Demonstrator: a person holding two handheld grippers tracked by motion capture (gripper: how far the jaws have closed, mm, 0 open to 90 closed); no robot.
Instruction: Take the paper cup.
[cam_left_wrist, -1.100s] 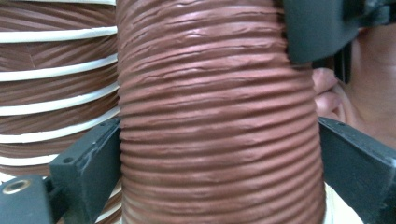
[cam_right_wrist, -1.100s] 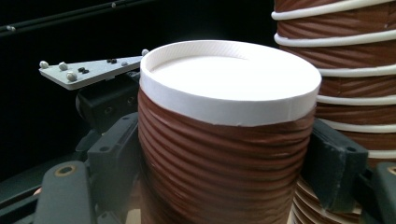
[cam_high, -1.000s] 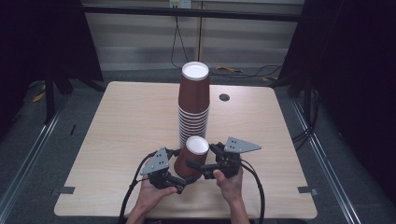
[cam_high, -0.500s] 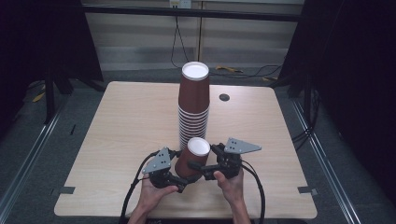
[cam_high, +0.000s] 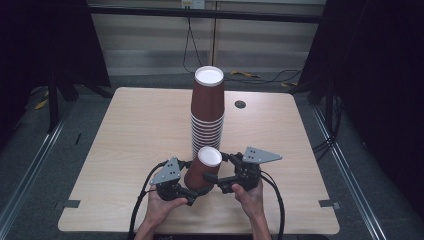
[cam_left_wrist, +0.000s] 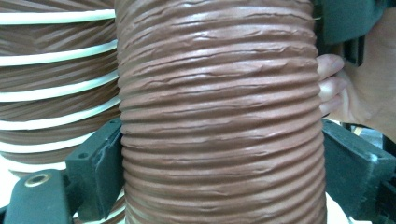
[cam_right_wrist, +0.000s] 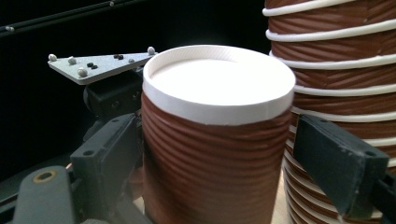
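Observation:
A single brown ribbed paper cup, upside down with its white base on top, tilts over the table's front middle. My left gripper is shut on its lower wall; in the left gripper view both jaws press the cup. From the right, my right gripper stands open around the cup's upper part, its left jaw at the wall and a thin gap at its right jaw. Just behind stands a tall stack of the same cups, also upside down.
The light wooden table has a dark round grommet at its back right. Black frame posts and cables stand beyond the far edge. The cup stack lies close beside my right jaw.

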